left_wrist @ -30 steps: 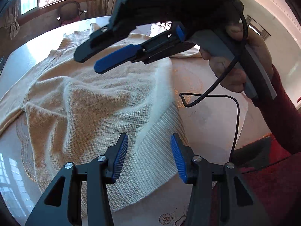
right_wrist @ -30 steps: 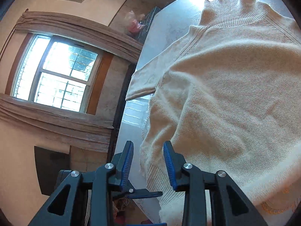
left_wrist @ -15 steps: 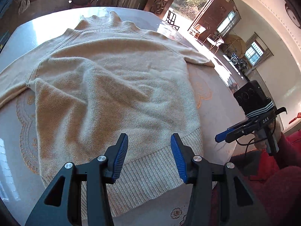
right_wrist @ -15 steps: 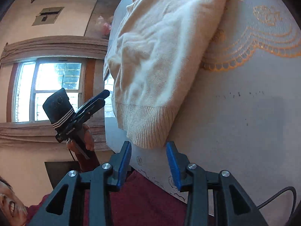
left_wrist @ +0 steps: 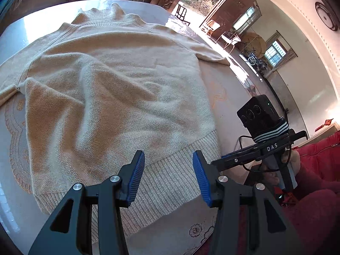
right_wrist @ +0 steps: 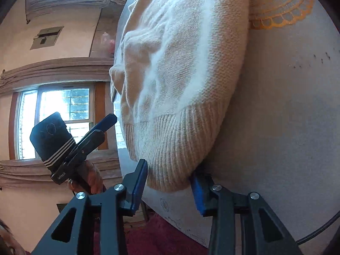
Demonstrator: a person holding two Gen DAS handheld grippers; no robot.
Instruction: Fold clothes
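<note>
Cream sweater [left_wrist: 110, 97] lies flat on the bench [left_wrist: 170, 231], collar at the far side. Left tool [left_wrist: 167, 176] hovers half open above the ribbed hem, holding nothing. Right tool [right_wrist: 167, 182] has just been closing; the hem corner sits between its pads [right_wrist: 139, 182], grip not confirmed.

A cream knitted sweater [left_wrist: 110, 97] lies spread flat on the tabletop [left_wrist: 231, 97], collar at the far side, sleeves out to both sides, its ribbed hem [right_wrist: 174, 146] along the near tabletop edge, body slightly wrinkled.
</note>
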